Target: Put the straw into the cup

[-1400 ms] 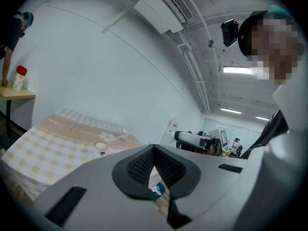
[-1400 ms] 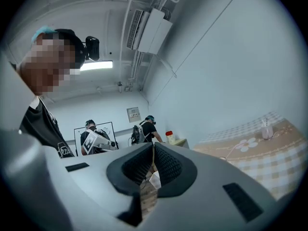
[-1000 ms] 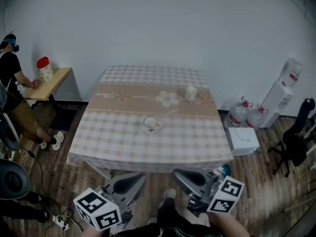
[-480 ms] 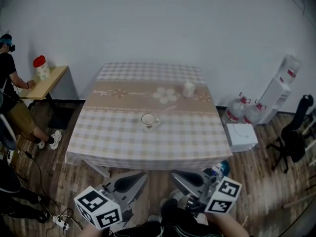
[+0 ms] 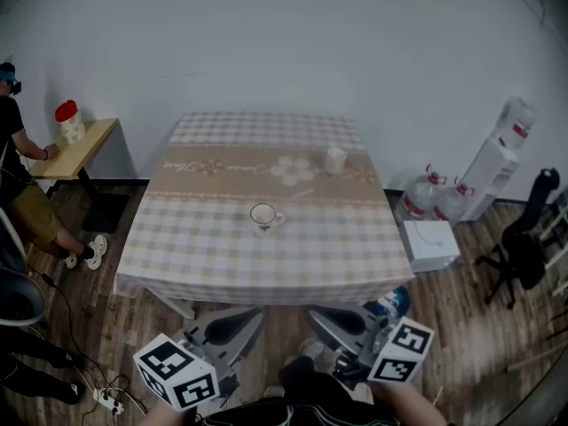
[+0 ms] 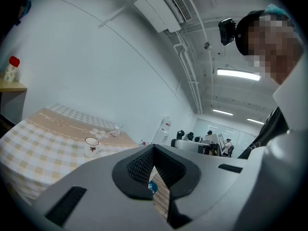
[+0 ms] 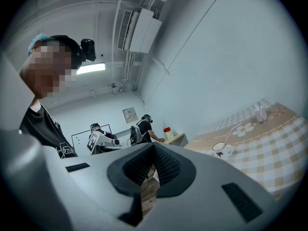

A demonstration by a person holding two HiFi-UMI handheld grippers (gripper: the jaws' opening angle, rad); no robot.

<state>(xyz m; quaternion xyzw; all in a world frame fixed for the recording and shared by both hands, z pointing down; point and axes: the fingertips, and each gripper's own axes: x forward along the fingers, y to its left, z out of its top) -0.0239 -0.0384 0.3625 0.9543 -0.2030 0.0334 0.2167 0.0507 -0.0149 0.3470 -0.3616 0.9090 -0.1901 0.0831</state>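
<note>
Left tool (image 5: 232,325): jaws closed tip to tip, nothing between them. It is held low in front of the near edge of the surface (image 5: 195,256) and clear of it. In the left gripper view (image 6: 154,150) only wooden floor shows through the slot below the meeting pads.

Right tool (image 5: 342,319): jaws likewise pressed together and empty, beside the left one and also short of the surface edge. The right gripper view (image 7: 153,148) shows the same closed pads.

Cup (image 5: 264,216): white, with a handle and a small dark motif, upright near the middle of the checked cloth.

Straw (image 7: 232,131): pale and thin, lying flat on the cloth just beyond the cup, between it and the flower print. It is not in the cup, and both tools are well apart from it.

Tumbler (image 5: 335,160): upright on the beige band toward the far right; its contents are too small to tell.

At far left, a person (image 5: 18,167) stands by a side table (image 5: 84,145) bearing a red-lidded jar (image 5: 69,122). Water bottles (image 5: 426,201) sit on the floor at right.
</note>
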